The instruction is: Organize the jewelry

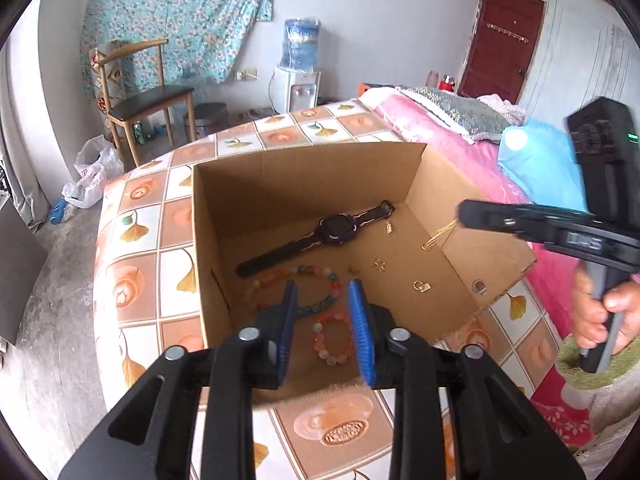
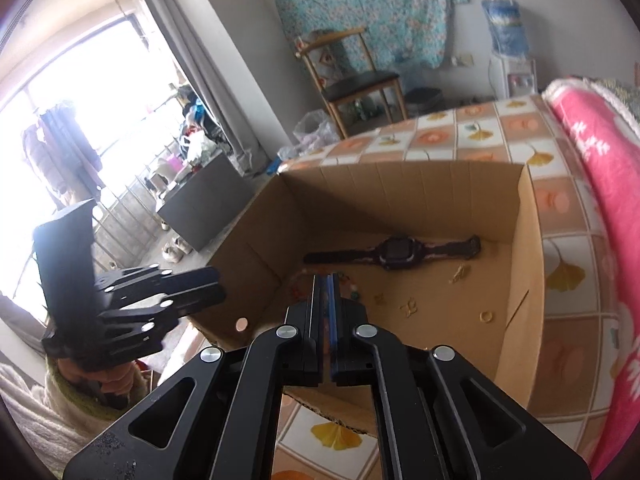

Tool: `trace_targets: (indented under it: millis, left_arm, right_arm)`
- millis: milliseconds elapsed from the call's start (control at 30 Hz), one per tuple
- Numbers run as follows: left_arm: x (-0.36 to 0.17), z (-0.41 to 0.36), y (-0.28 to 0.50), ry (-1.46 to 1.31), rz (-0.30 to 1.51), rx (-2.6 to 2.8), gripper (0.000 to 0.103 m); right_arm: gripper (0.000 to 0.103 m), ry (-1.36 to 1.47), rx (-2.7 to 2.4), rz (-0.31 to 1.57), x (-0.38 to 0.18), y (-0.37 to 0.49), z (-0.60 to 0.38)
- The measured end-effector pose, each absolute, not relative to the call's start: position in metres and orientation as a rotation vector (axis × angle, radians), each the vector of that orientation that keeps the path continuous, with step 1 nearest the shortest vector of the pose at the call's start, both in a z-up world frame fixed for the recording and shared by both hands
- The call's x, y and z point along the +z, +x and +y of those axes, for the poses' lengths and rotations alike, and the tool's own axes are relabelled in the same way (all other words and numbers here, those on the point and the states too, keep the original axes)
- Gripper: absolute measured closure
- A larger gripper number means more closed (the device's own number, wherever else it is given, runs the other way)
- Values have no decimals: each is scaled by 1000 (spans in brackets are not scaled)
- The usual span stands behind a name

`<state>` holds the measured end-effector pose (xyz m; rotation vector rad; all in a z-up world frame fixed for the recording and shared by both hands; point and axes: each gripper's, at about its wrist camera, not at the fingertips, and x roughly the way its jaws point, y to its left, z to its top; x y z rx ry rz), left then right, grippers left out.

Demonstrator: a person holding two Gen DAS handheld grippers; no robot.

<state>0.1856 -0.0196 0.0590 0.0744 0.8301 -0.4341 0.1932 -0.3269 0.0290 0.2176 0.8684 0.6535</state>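
Black left gripper [image 1: 322,326] tilted above cardboard box [image 1: 304,172]

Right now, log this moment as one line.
left gripper: open, above bead bracelet | right gripper: shut, empty | cardboard box: watch, bracelets, small gold pieces inside

Bright daylight, blown-out window [image 2: 80,92], fisheye-warped edges, slight blur

Location: home bedroom, identified by bed with pink floral blanket [image 1: 460,152], wooden chair with black seat [image 1: 148,96], white water dispenser [image 1: 298,80], dark red door [image 1: 504,40]
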Motion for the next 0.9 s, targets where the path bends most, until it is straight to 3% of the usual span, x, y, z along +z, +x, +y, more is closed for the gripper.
trace_targets:
  millis: [100, 267, 400, 500, 700, 900]
  left_arm:
    - [60, -19, 177, 89, 806, -418, 64]
    - [54, -22, 174, 146, 784, -370, 62]
    - [59, -8, 177, 146, 728, -267, 62]
    - [55, 15, 189, 65, 741, -190, 62]
    - [16, 55, 217, -325, 937, -325, 62]
    - [8, 56, 216, -421, 945, -345, 61]
  right_arm:
    - [89, 250, 629, 878, 26, 191, -332]
    - [87, 255, 563, 861, 32, 175, -343]
    - [55, 240, 409, 768, 48, 151, -366]
    - [46, 221, 260, 740, 47, 142, -390]
    - [46, 461, 314, 944, -1, 164, -419]
    - [65, 456, 321, 991, -12, 169, -413]
